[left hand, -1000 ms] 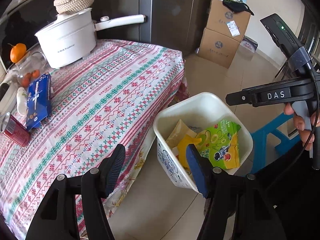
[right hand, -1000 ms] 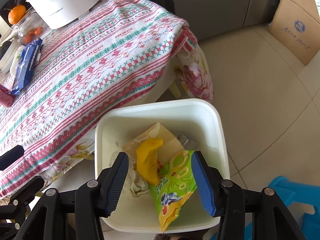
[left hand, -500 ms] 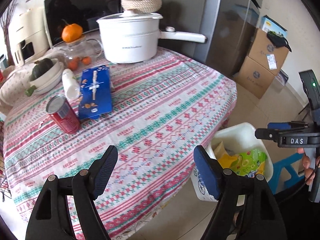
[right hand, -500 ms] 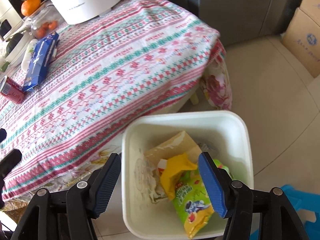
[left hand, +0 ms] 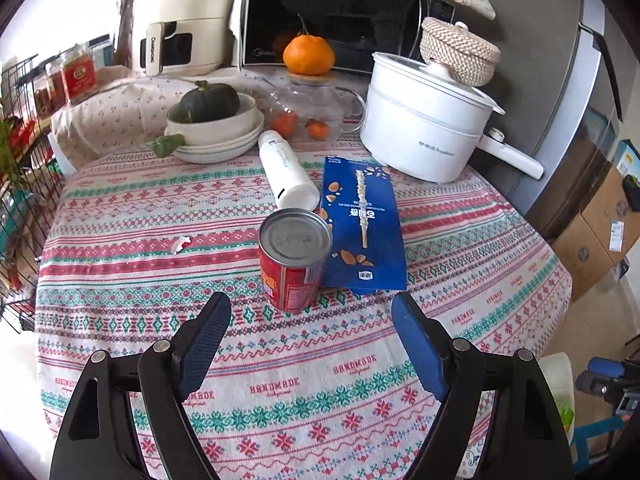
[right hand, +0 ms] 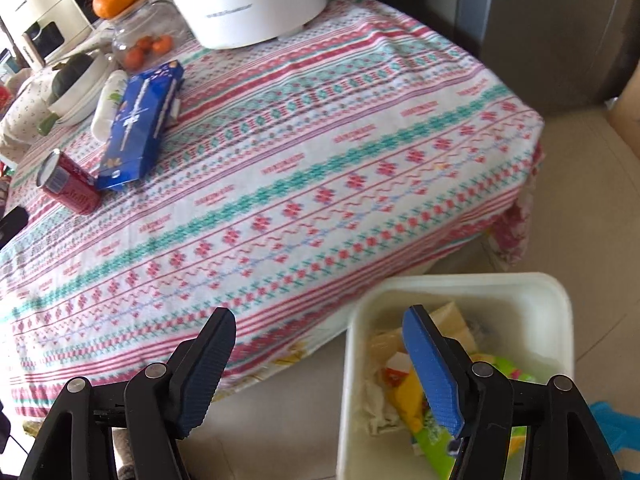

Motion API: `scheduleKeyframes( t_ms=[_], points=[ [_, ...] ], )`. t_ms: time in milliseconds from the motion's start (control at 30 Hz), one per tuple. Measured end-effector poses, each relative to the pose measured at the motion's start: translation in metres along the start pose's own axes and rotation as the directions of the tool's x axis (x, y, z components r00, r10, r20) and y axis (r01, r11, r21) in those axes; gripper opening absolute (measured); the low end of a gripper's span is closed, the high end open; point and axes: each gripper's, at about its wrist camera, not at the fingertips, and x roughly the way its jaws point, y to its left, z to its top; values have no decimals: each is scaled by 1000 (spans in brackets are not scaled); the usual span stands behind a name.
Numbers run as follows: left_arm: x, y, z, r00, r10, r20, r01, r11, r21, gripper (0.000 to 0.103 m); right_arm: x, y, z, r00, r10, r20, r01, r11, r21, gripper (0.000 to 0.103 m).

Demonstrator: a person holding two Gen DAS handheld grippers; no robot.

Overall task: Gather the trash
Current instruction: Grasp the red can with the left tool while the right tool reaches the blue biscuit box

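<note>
Left wrist view: my left tongs (left hand: 310, 334) have just been opening and hang spread wide with nothing between the blue pads, above the counter (left hand: 460, 280) in its red-and-green patterned cloth. Just beyond them stands the red metal can (left hand: 294, 258), upright; the flat blue snack box (left hand: 362, 224) lies touching its right side, and a white plastic bottle (left hand: 286, 170) lies on its side farther back. A small white paper scrap (left hand: 181, 243) sits left of the can. My right tongs (right hand: 318, 360) have been opening too, empty, over the counter edge and the white square plastic bin (right hand: 560, 320) of wrappers on the floor.
</note>
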Motion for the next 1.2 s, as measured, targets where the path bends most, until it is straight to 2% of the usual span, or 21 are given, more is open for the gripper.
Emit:
scheduleKeyframes(
  t_ms=[133, 233, 333, 367, 467, 500, 667, 833, 1000, 1200],
  points=[
    [24, 0, 7, 1000, -4, -9, 4, 1000, -19, 85, 4, 17, 2, 1000, 26, -7, -26, 1000, -13, 74],
    [41, -1, 14, 999, 33, -13, -33, 999, -14, 84, 9, 25, 3, 999, 30, -16, -31, 999, -22, 74],
    [54, 4, 17, 998, 53, -23, -54, 998, -39, 79, 13, 29, 2, 999, 32, -25, -33, 999, -24, 74],
    [57, 6, 17, 998, 59, -26, -60, 997, -46, 75, 14, 30, 2, 999, 27, -25, -28, 999, -27, 74],
    [63, 10, 19, 998, 59, -32, -61, 997, -53, 55, 14, 31, 2, 1000, 9, -18, -10, 999, -36, 74],
    [62, 10, 20, 998, 61, -31, -63, 997, -55, 55, 14, 30, 2, 1000, 4, -17, -5, 999, -36, 74],
    [45, 6, 25, 999, 36, -12, -36, 998, -47, 55, 22, 27, 9, 999, -19, -26, 18, 999, -30, 74],
    [11, 13, 30, 1000, 24, 13, -24, 1000, -15, 55, 28, 38, 34, 999, -36, -3, 36, 999, -29, 74],
    [-22, 41, 29, 999, 35, 28, -34, 999, -41, 55, 49, 78, 69, 1000, -8, 20, 9, 999, -54, 74],
    [-40, 72, 15, 990, 136, 24, -136, 990, 21, 55, 89, 143, 105, 992, 74, 98, -70, 997, -43, 85]
  ],
)
